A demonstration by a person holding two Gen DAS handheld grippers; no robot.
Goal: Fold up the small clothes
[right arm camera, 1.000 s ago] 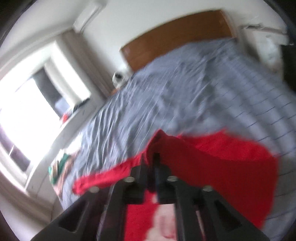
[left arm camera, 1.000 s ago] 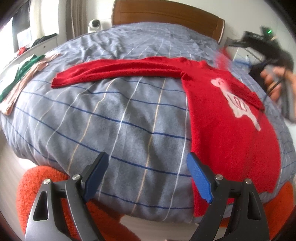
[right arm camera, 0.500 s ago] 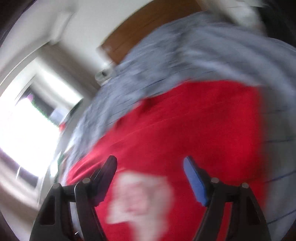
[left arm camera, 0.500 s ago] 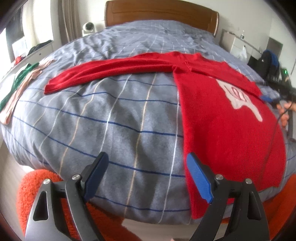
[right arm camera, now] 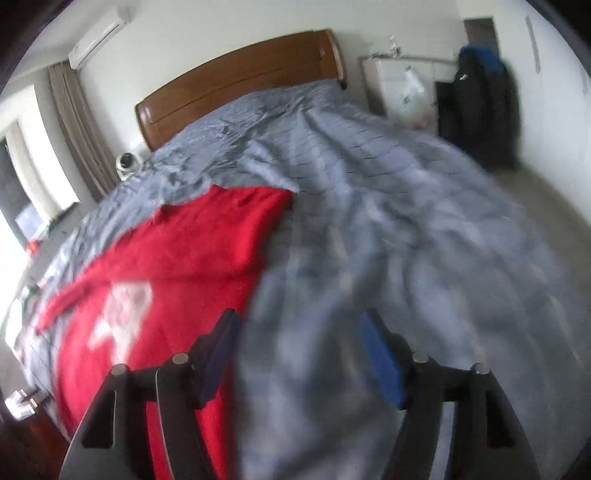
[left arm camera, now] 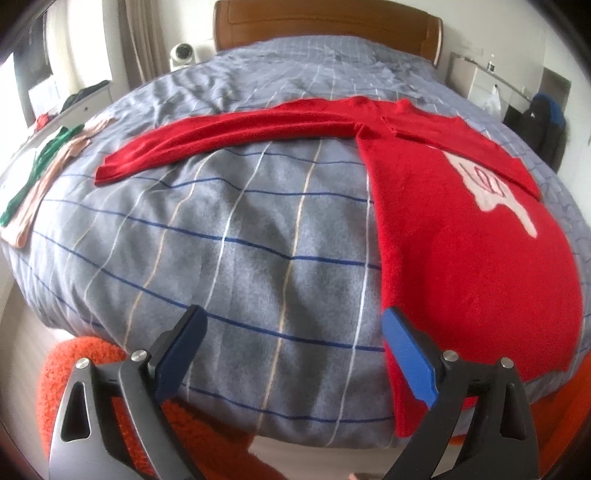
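Note:
A red sweater (left arm camera: 443, 240) with a white motif (left arm camera: 491, 192) lies flat on the grey checked duvet (left arm camera: 221, 240). Its left sleeve (left arm camera: 221, 136) stretches out to the left, and the right sleeve (left arm camera: 480, 147) is folded across the chest. My left gripper (left arm camera: 293, 317) hovers over the bed's near edge just left of the sweater's hem, its jaws opening with nothing between them. In the blurred right wrist view, my right gripper (right arm camera: 300, 317) is over bare duvet (right arm camera: 406, 221) just right of the sweater (right arm camera: 184, 258). Its jaws are closing a little and hold nothing.
Green and pink clothes (left arm camera: 44, 166) lie along the bed's left edge. An orange fuzzy rug or cushion (left arm camera: 85, 362) sits below the near edge. A wooden headboard (left arm camera: 325, 22), a small white camera (left arm camera: 181, 55) and a dark jacket (right arm camera: 480, 103) stand at the back.
My right gripper let go of the red sleeve, opened, and swung right off the sweater to over bare duvet, leaving the left wrist view. The left gripper's jaws widened slightly.

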